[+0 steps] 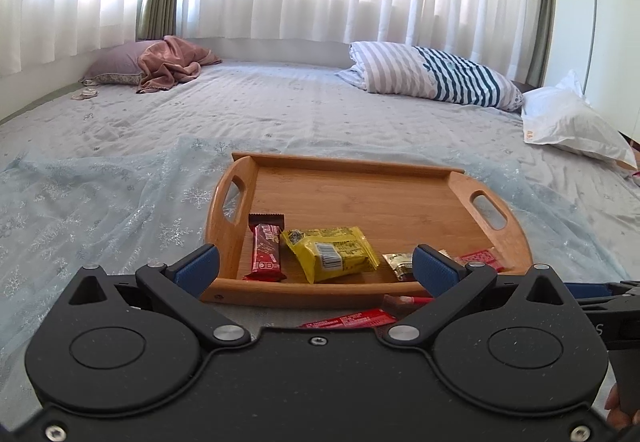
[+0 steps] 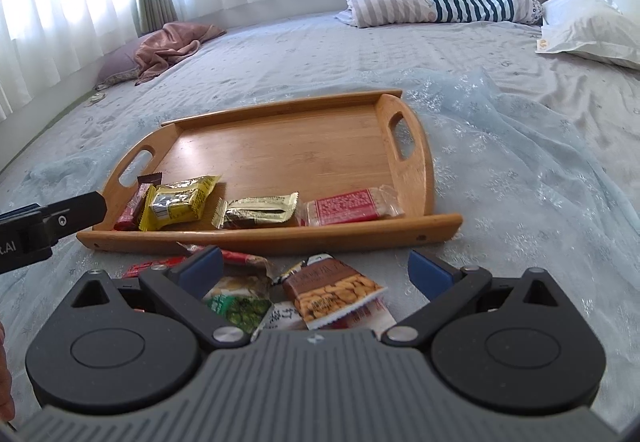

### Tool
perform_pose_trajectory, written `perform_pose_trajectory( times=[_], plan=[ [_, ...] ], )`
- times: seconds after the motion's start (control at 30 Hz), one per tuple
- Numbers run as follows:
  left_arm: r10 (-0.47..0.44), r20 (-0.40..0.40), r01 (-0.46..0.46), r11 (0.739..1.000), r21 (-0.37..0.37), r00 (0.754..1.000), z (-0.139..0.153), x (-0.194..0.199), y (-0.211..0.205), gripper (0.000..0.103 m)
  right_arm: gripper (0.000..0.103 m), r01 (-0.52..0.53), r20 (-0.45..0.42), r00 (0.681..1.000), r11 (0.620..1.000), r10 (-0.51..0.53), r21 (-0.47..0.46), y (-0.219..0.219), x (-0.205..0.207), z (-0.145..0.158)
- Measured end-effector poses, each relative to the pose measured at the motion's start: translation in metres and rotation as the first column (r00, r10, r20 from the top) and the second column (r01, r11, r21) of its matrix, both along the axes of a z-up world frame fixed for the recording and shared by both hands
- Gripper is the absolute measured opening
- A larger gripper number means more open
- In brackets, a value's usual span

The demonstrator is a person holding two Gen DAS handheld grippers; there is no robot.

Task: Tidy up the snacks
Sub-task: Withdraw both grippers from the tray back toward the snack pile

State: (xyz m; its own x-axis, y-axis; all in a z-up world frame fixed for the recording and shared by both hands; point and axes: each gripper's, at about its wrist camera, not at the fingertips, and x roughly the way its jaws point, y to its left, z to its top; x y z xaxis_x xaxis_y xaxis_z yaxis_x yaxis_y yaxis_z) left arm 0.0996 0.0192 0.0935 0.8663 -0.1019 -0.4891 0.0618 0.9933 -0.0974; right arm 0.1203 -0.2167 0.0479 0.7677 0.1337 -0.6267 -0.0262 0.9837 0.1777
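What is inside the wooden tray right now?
Along the near edge of the tray: a red bar, a yellow packet, a gold packet and a red packet. The yellow packet covers part of the red bar.

**Both grippers spread, nothing held**

Your left gripper (image 1: 316,266) has its blue pads wide apart and empty, level, sitting low. Your right gripper (image 2: 316,268) is the same: pads spread, nothing between them. In the right wrist view, the left gripper's finger pokes in from the left side.
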Motion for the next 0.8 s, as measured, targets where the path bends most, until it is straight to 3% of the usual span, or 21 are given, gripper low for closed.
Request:
perform_pose_trajectory(
  times=[0.27,0.47,0.8],
  plan=[
    [0.010,-0.014,-0.010,1.000,0.015,1.000,-0.002,-0.016,0.000,0.103,0.103,0.019,0.012,1.000,1.000,-0.019,-0.002,-0.006,-0.017,0.002],
    [-0.001,-0.097,-0.004,0.999,-0.054,0.995,-0.021,-0.025,0.007,0.103,0.103,0.027,0.016,1.000,1.000,-0.027,0.017,-0.010,-0.026,0.002],
    [0.030,-0.120,-0.031,1.000,0.001,0.992,-0.030,-0.040,0.016,0.103,0.103,0.022,0.001,1.000,1.000,-0.022,0.016,-0.006,-0.038,-0.006]
  ],
)
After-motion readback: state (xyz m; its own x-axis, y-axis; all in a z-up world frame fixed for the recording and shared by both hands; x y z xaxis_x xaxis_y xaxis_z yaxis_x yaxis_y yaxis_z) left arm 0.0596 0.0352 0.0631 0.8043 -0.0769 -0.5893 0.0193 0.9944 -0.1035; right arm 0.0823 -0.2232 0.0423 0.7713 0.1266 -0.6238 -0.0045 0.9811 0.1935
